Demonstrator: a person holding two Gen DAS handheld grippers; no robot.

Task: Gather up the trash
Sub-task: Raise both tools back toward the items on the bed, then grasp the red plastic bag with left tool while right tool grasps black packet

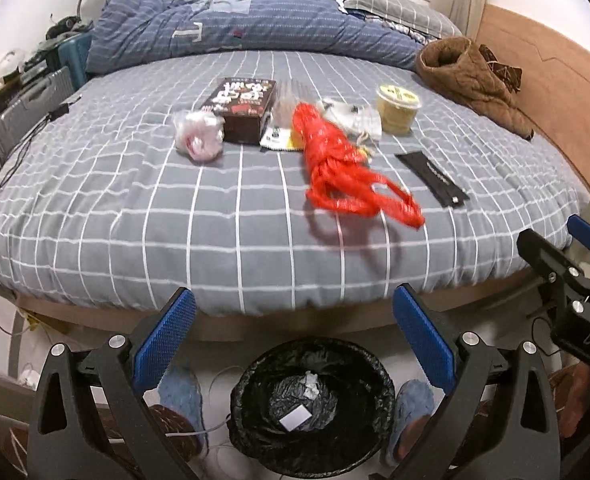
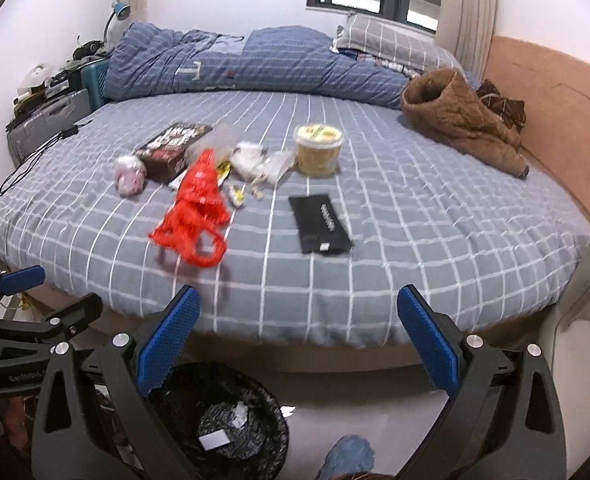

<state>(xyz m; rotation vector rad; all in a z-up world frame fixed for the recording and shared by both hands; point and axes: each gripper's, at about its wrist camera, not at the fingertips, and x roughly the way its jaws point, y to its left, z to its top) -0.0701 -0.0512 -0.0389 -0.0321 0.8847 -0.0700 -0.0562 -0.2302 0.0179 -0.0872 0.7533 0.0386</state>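
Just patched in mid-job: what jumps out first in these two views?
The red plastic bag sprawls mid-bed on the grey checked sheet, amid a litter cluster: dark box, yellow tub, flat black packet. Below the bed edge, a black-lined bin waits between the open left gripper.

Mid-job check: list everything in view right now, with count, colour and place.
red plastic bag: 1, red, bed centre
dark box: 1, dark brown, behind the bag
crumpled wrap: 1, pinkish-clear, left of box
lidded tub: 1, yellow, right of pile
flat black packet: 1, black, right of bag
white wrappers: a few, beside tub
brown jacket: 1, bed's right edge
bin: 1, black liner, floor; white scraps inside
slippers: 2, blue, flanking bin
left gripper: open, empty
right gripper: open, empty
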